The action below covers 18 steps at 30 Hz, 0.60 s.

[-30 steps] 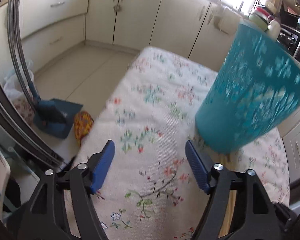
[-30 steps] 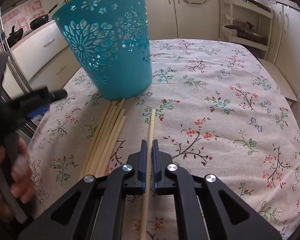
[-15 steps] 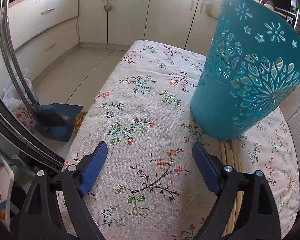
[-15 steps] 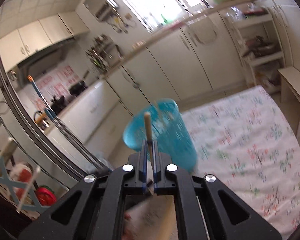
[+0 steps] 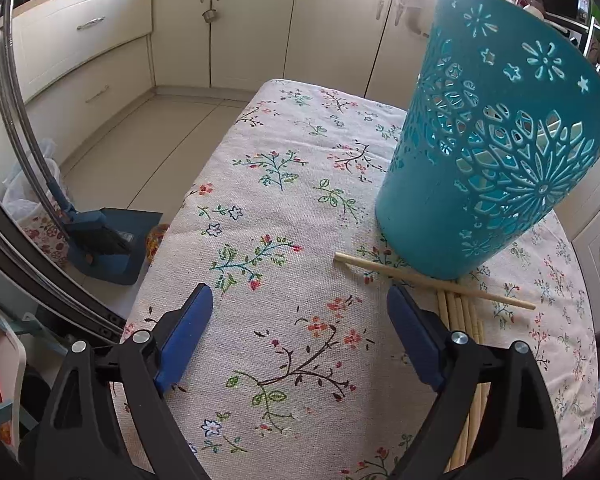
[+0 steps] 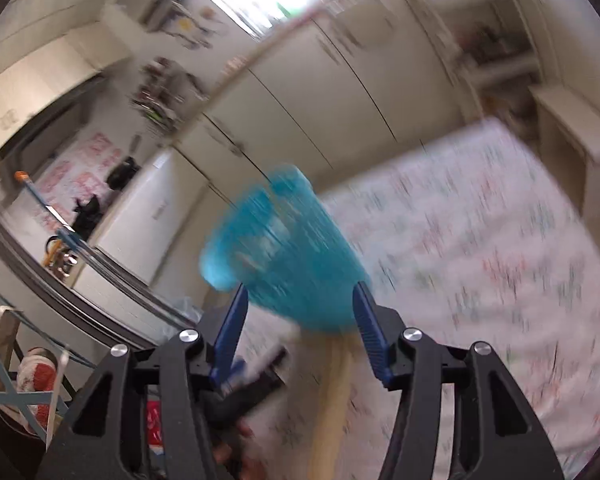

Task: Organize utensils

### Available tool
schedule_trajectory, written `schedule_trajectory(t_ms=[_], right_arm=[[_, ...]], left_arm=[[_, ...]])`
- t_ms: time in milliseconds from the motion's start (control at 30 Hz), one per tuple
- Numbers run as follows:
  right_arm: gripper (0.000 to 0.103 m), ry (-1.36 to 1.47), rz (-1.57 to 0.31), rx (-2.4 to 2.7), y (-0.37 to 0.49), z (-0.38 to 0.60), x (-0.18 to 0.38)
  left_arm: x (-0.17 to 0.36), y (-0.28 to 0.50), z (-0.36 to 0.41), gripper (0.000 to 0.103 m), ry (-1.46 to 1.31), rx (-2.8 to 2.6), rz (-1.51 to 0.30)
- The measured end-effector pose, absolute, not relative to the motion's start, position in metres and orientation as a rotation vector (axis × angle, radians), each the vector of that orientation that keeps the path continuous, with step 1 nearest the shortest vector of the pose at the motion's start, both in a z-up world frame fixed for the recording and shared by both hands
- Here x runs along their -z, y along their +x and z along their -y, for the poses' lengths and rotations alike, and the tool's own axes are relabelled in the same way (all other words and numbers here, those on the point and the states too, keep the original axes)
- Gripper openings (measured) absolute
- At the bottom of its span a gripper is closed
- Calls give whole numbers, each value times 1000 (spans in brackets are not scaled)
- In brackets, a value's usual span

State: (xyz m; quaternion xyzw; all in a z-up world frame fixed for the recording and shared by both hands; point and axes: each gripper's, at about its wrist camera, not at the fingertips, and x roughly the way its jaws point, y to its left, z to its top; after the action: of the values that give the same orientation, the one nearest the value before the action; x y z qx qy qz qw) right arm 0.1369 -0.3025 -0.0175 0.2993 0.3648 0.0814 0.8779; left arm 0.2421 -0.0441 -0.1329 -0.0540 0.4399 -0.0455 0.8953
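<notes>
A teal cut-out basket (image 5: 488, 152) stands on the flowered tablecloth (image 5: 292, 184). One wooden chopstick (image 5: 432, 280) lies crosswise at the basket's foot, over a bundle of several chopsticks (image 5: 464, 320). My left gripper (image 5: 300, 304) hovers low over the cloth, left of the bundle, open with nothing between its fingers. The right wrist view is blurred by motion. There my right gripper (image 6: 300, 312) is raised above the table and its jaws are opening. No chopstick is between them. The basket (image 6: 284, 256) shows beyond them and the bundle (image 6: 332, 400) below.
The table's left edge drops to a tiled floor with a blue dustpan and brush (image 5: 100, 248). Cream cabinets (image 5: 252, 28) line the back. A low wooden shelf (image 6: 572, 136) stands past the table's far side. A hand with the left gripper (image 6: 252, 384) shows blurred.
The right gripper lifted one chopstick off the table, rose and tilted, then opened; the chopstick is gone from its fingers. A single chopstick now lies across the bundle by the basket. The left gripper widened.
</notes>
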Motion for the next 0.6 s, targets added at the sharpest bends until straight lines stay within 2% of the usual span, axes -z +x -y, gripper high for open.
schedule_trajectory(t_ms=[67,233,367,600], right_arm=[[43,678,-861,-139,137,308,54],[43,559,-953,-100,153,294,88],[43,276,-939,-76,171,276,87],[44,-101,-1051,-284,204,263,108]], left_arm=[[133,242,43,85,-118,96,-913],[133,243,41,85,-131,98,-916],[133,242,41,85,-127,106,-916],[133,243,44,85,-116,108,-916]])
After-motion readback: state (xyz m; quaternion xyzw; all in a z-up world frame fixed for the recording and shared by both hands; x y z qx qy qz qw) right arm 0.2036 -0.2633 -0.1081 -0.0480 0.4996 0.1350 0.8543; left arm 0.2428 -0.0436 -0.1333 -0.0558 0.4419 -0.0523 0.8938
